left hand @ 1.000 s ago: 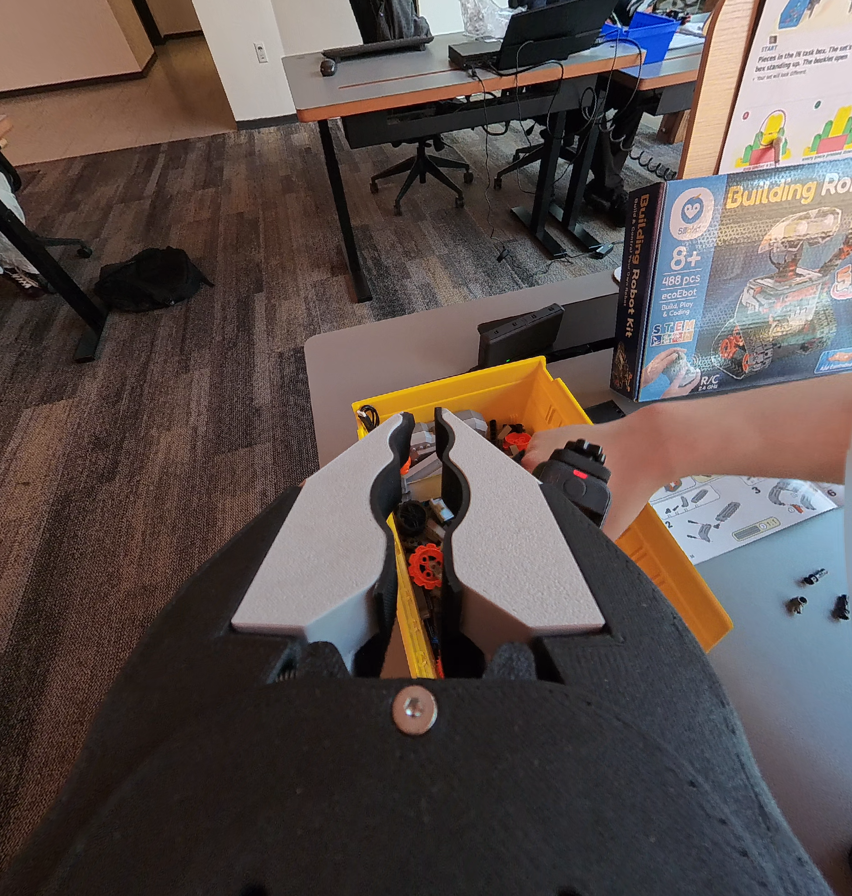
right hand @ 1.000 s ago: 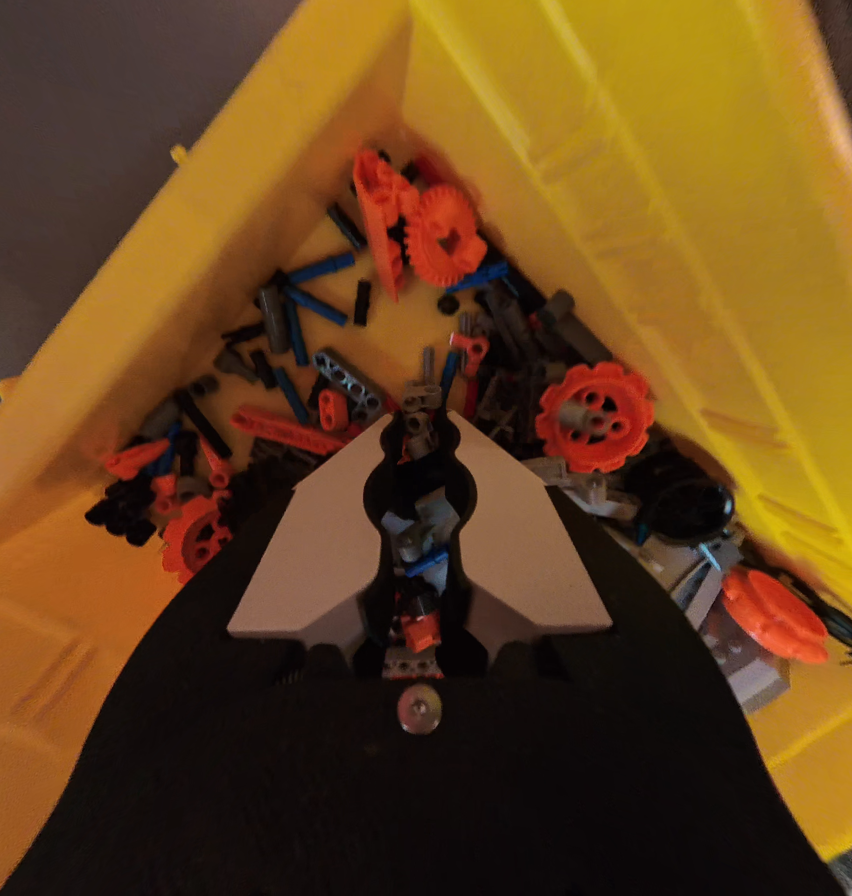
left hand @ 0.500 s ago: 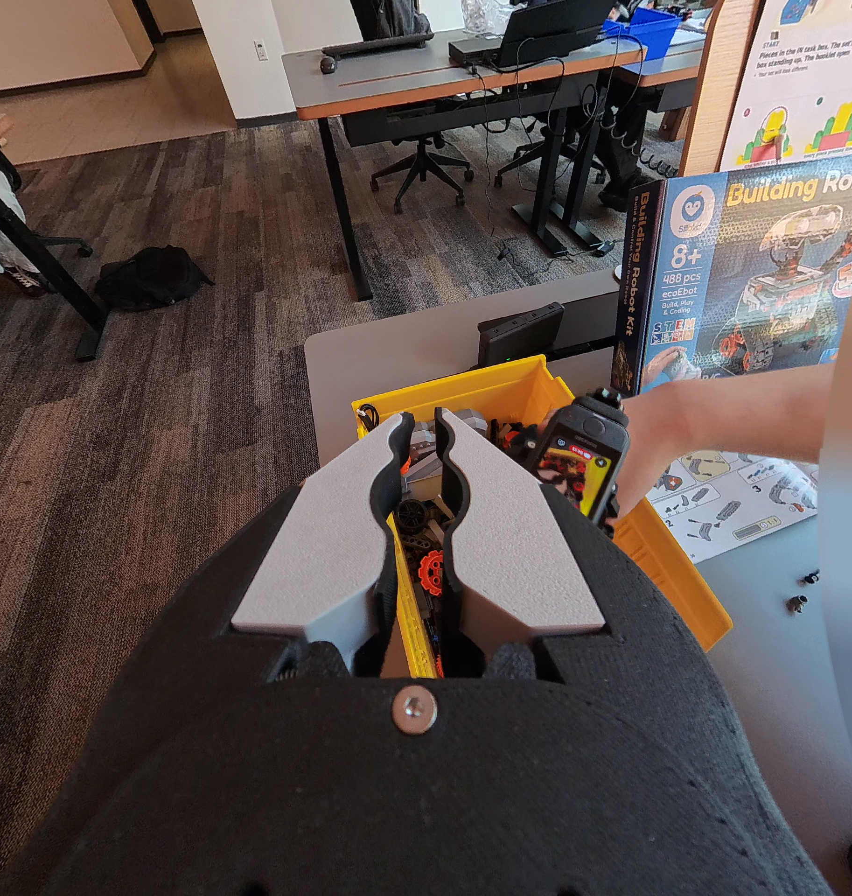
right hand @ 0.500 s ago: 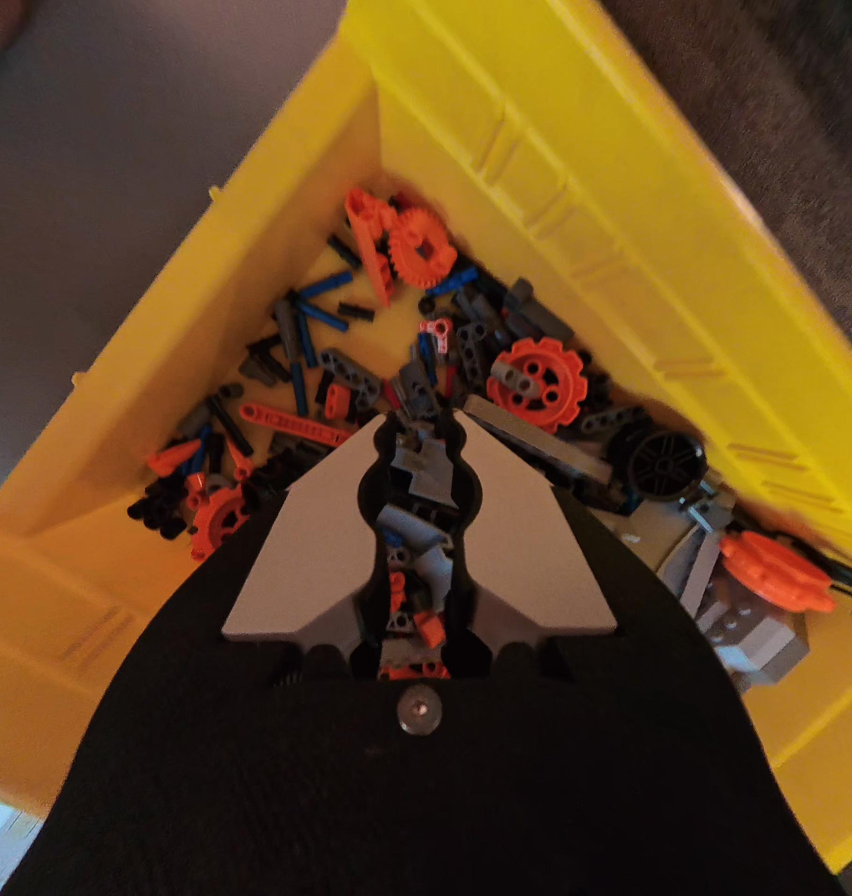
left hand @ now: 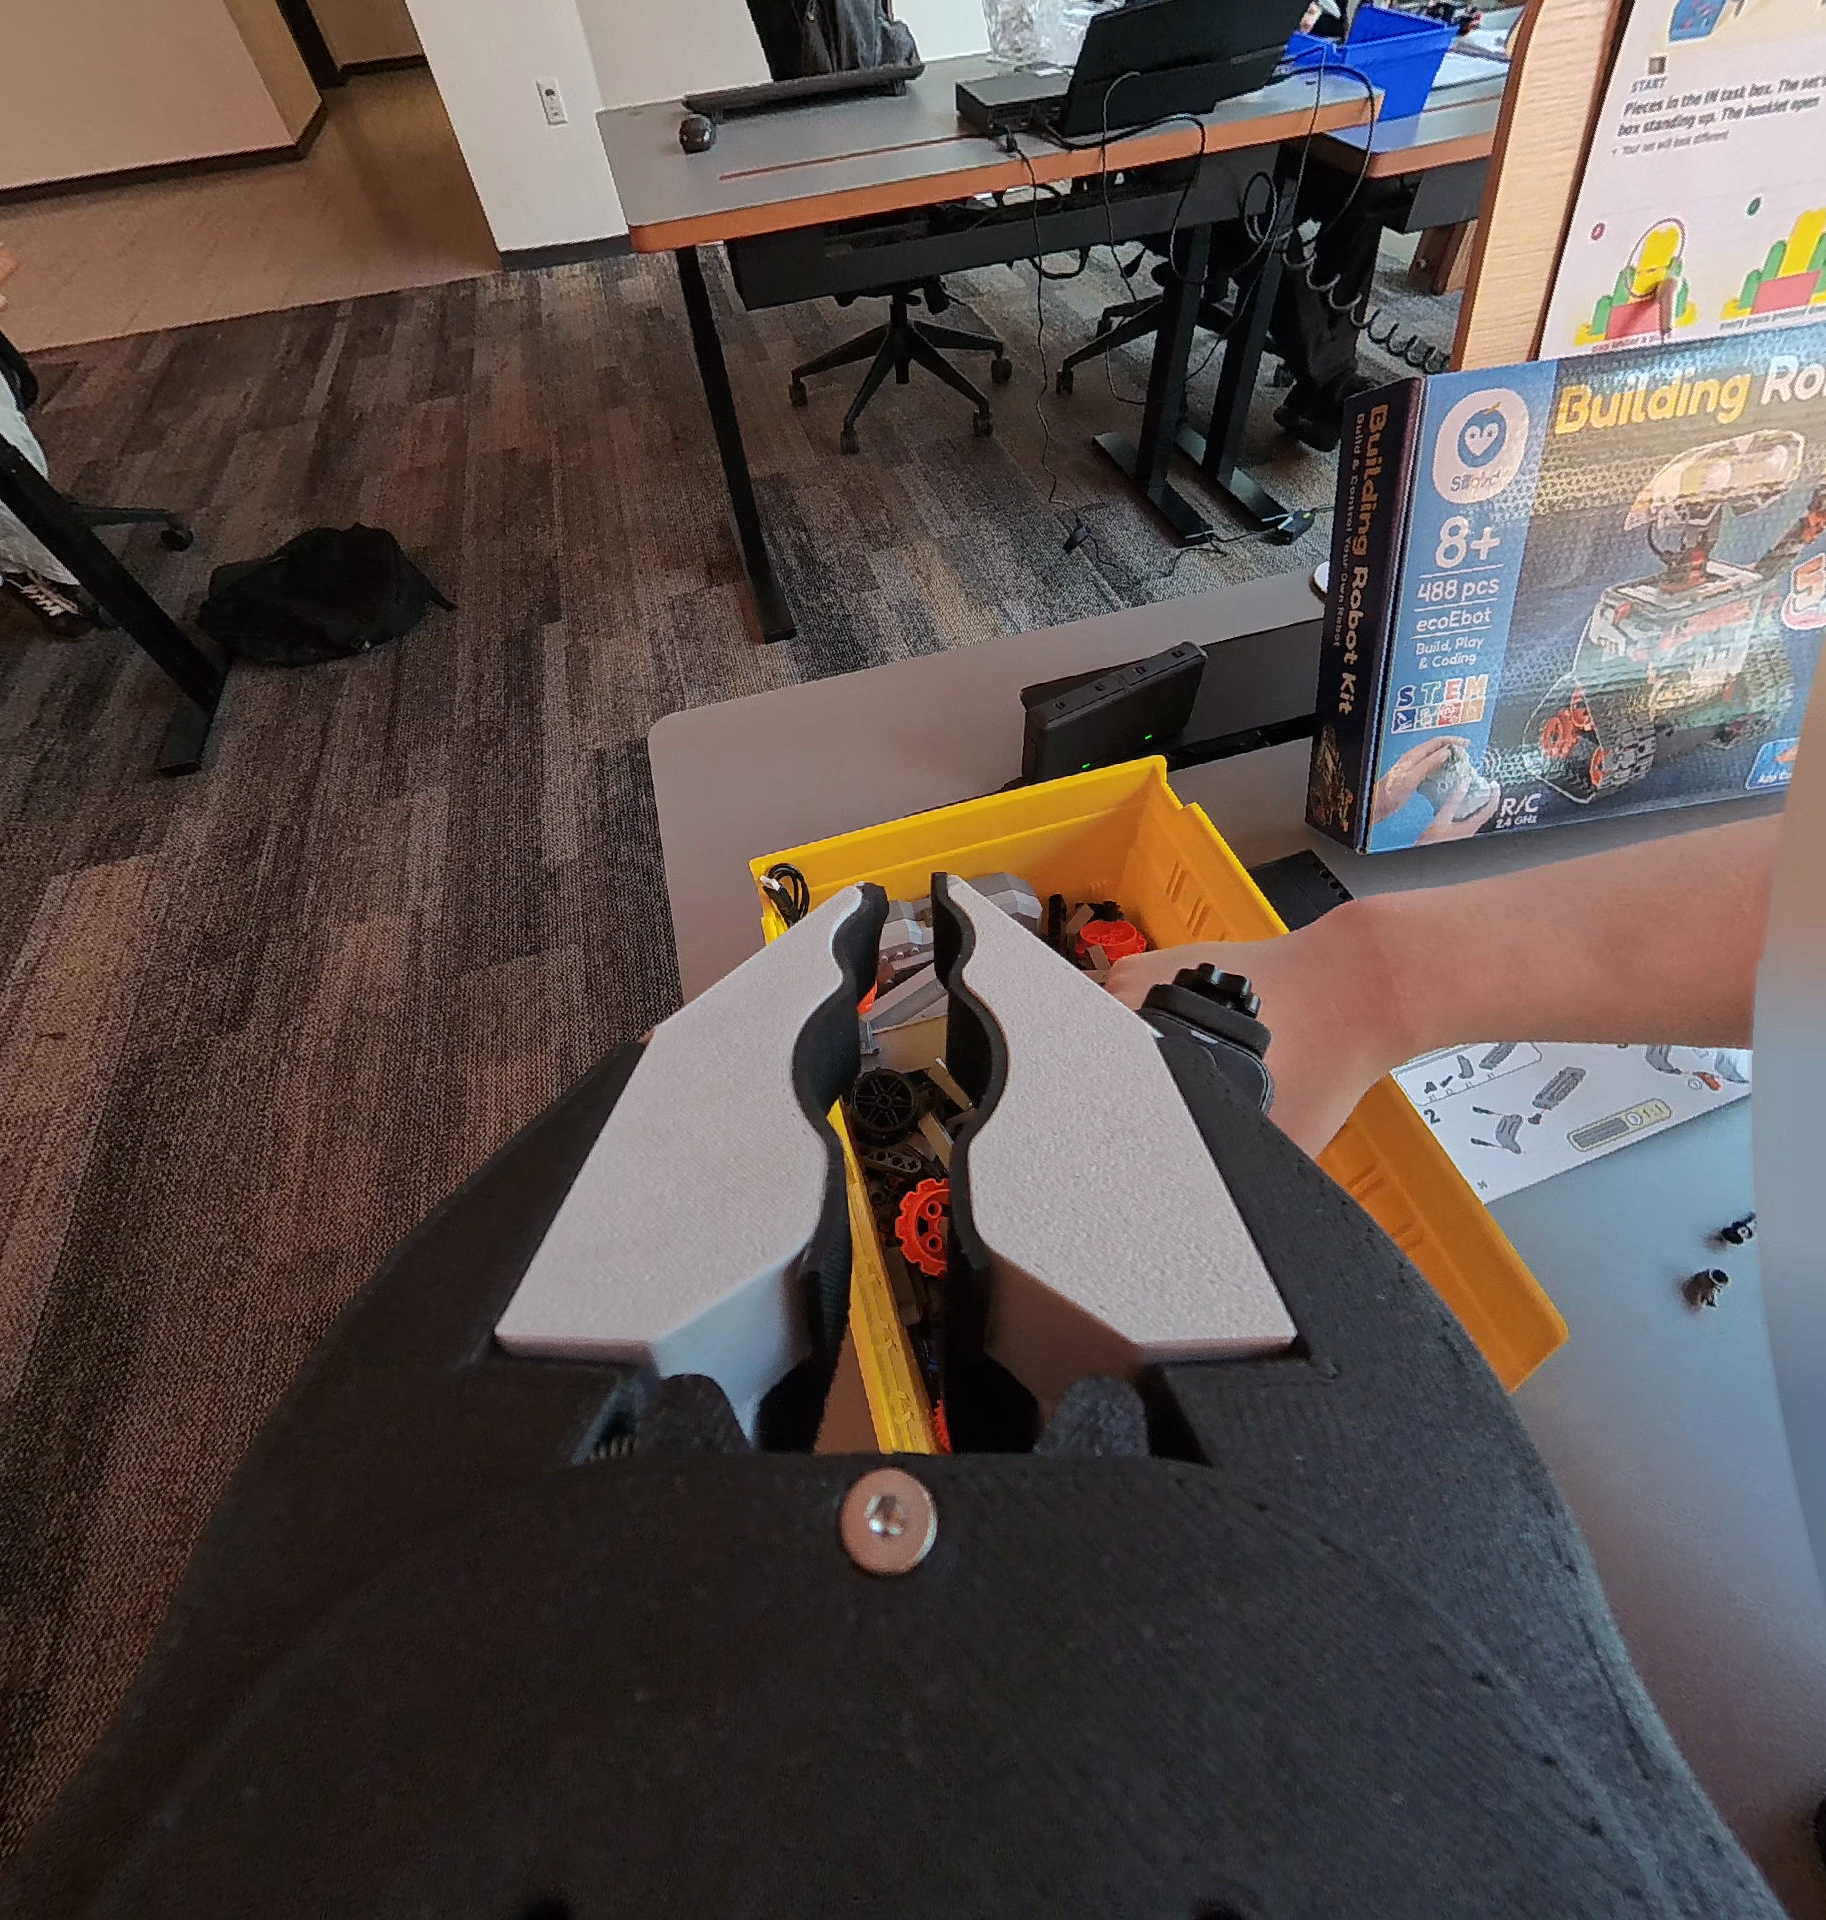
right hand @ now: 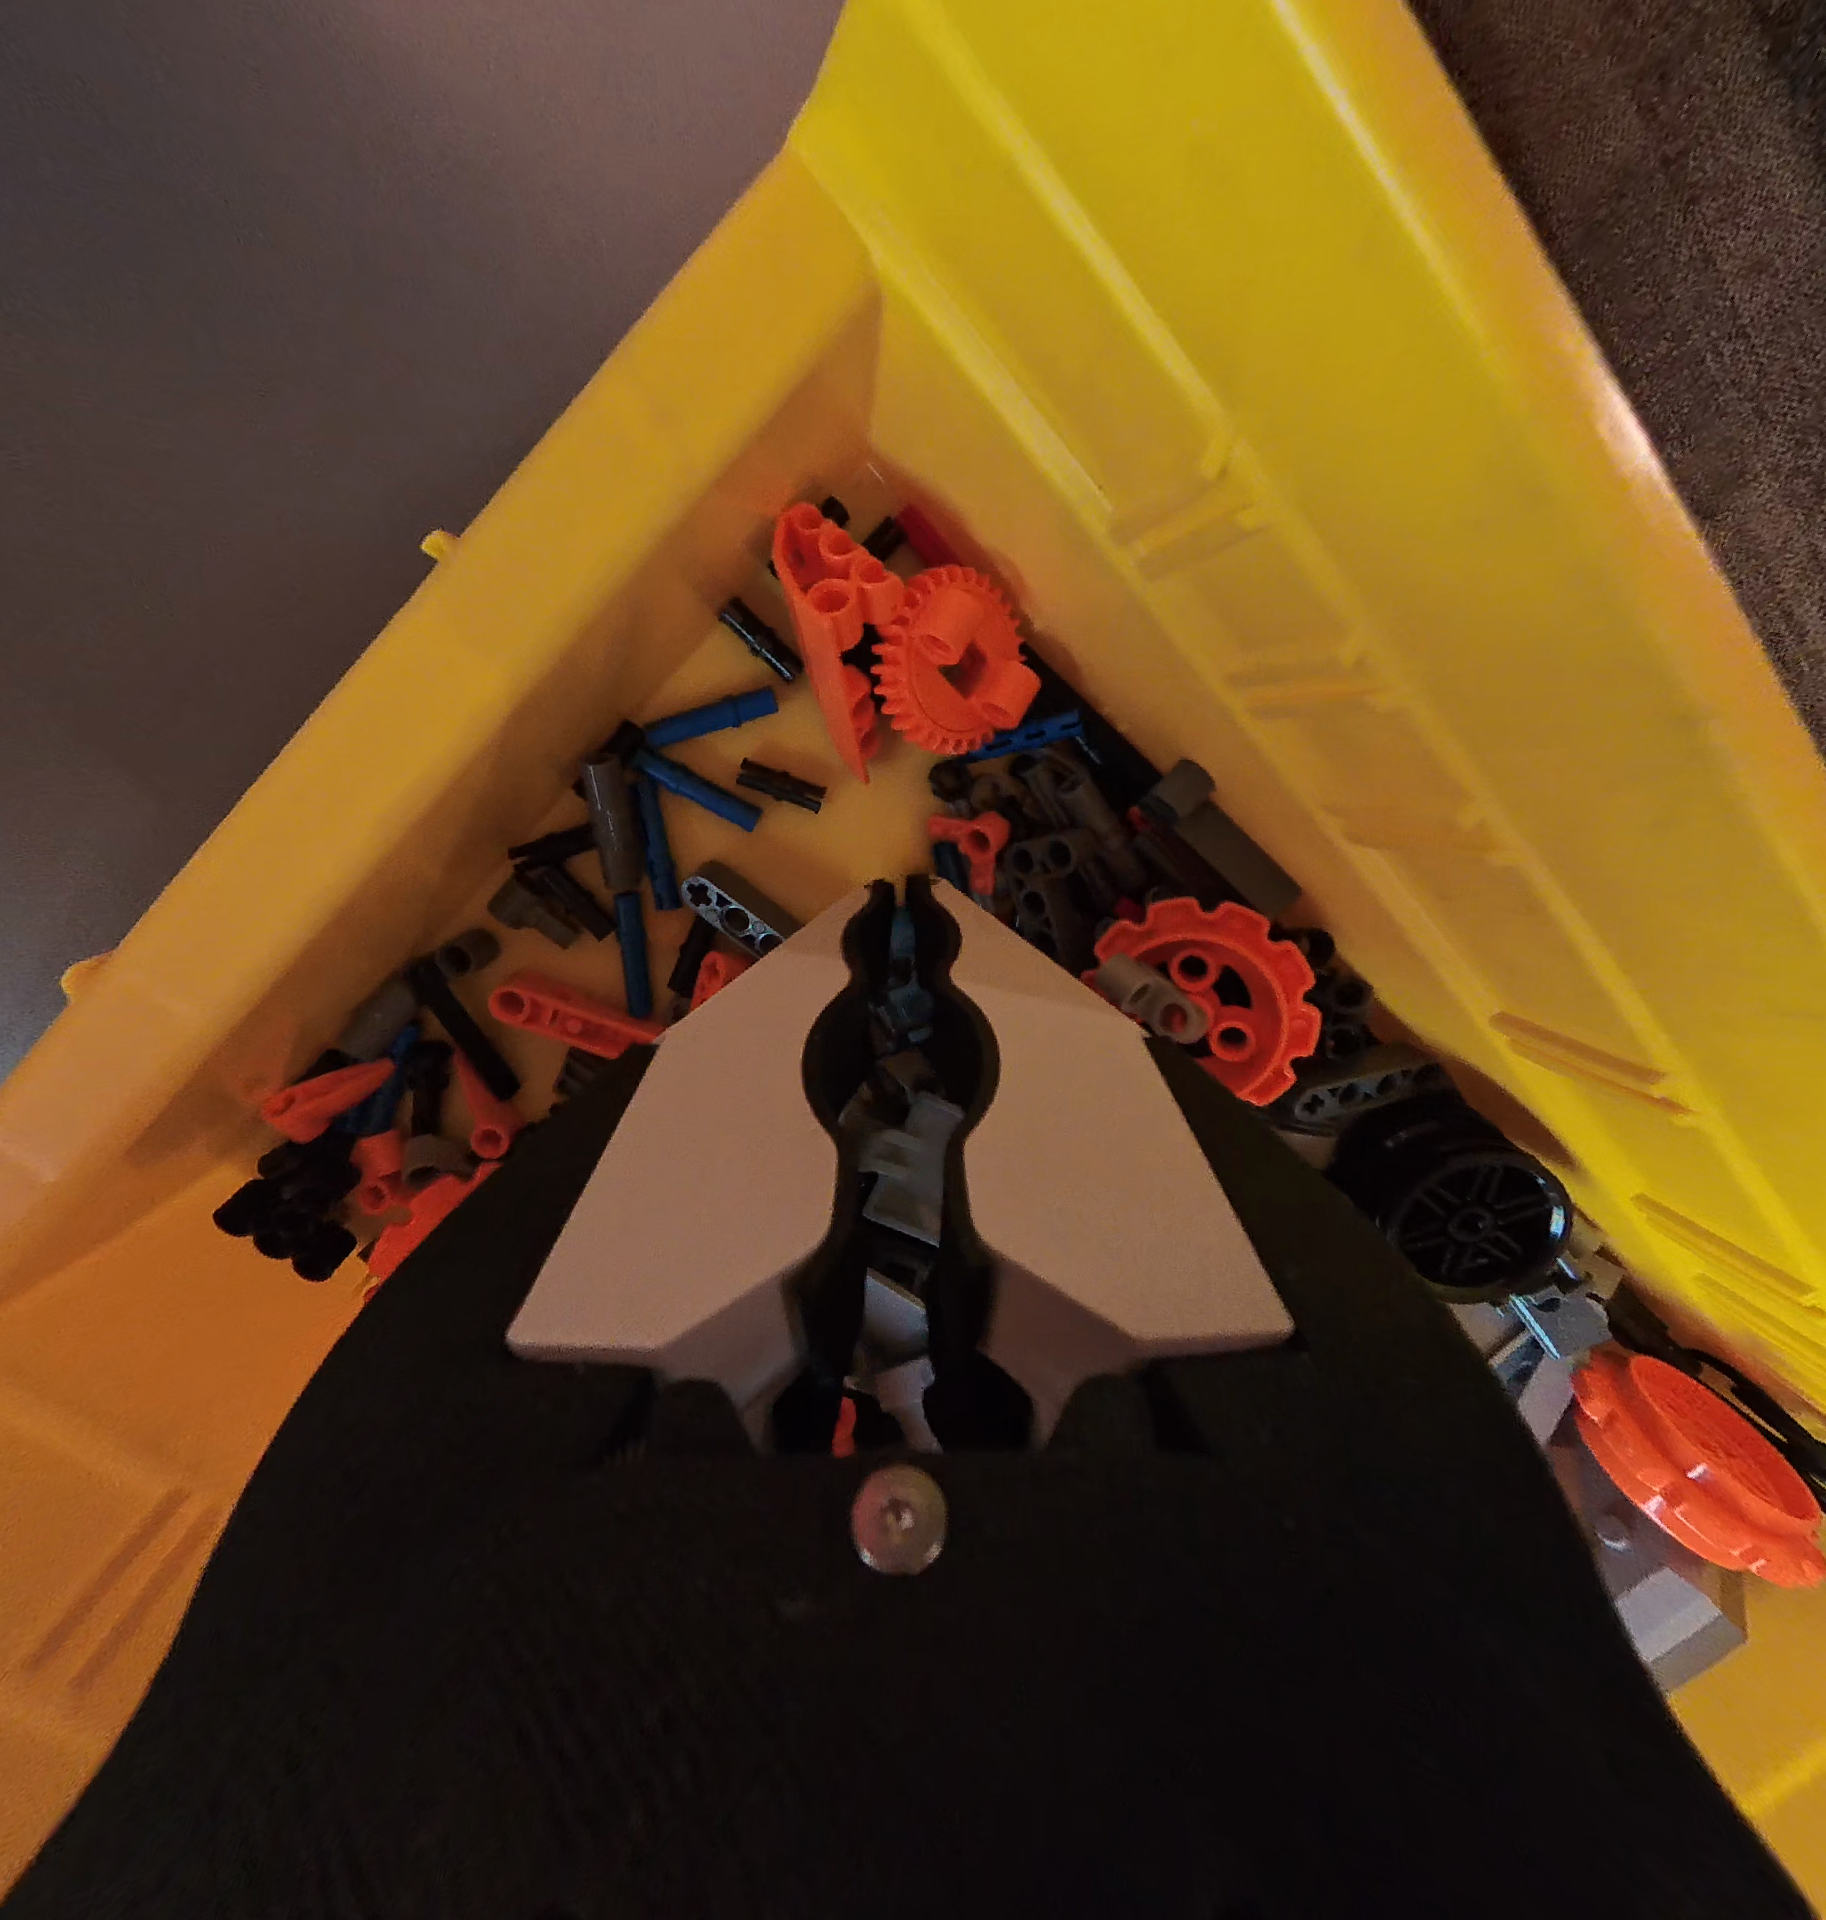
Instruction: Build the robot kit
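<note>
parts crowd right gripper [right hand: 901, 883], jaws seemingly clenched; left gripper [left hand: 904, 896] parted astride bin wall [left hand: 878, 1340].

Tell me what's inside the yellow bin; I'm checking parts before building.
Inside the yellow bin: loose orange gears, blue pins, black pins, grey beams, a black wheel. The right gripper covers the pieces beneath it.

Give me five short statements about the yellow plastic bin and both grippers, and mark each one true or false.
1. The left gripper hangs over the yellow plastic bin. True.
2. The right gripper is outside the bin. False: it is down among the small plastic building parts.
3. The bin is empty. False: it holds many parts.
4. An orange toothed gear lies near the bin's far corner. True.
5. The blue printed toy box lies flat. False: it stands upright.
</note>
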`<action>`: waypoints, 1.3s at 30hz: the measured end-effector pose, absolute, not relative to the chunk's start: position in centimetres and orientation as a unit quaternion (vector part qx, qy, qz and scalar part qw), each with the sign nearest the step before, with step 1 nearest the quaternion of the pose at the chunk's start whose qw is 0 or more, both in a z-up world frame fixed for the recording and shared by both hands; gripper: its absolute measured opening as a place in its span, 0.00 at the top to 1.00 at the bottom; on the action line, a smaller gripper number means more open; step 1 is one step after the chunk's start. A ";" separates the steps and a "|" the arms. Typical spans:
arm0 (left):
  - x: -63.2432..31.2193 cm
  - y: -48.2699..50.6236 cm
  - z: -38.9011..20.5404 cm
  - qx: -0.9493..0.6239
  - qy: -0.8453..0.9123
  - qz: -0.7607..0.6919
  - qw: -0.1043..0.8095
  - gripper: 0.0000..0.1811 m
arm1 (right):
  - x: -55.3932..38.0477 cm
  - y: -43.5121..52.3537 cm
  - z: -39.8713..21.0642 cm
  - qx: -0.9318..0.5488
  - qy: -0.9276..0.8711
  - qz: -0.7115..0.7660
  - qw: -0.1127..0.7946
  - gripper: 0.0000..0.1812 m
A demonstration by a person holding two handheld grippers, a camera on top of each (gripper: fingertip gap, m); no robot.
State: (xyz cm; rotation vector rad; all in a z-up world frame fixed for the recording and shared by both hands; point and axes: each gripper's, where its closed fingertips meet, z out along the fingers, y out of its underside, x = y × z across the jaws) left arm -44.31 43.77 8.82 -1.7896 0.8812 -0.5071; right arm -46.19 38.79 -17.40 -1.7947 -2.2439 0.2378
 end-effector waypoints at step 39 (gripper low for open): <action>-44.4 43.5 8.9 -0.741 0.370 -0.219 0.516 0.96 | -38.9 31.7 -2.5 -0.758 -0.548 0.291 0.201 0.98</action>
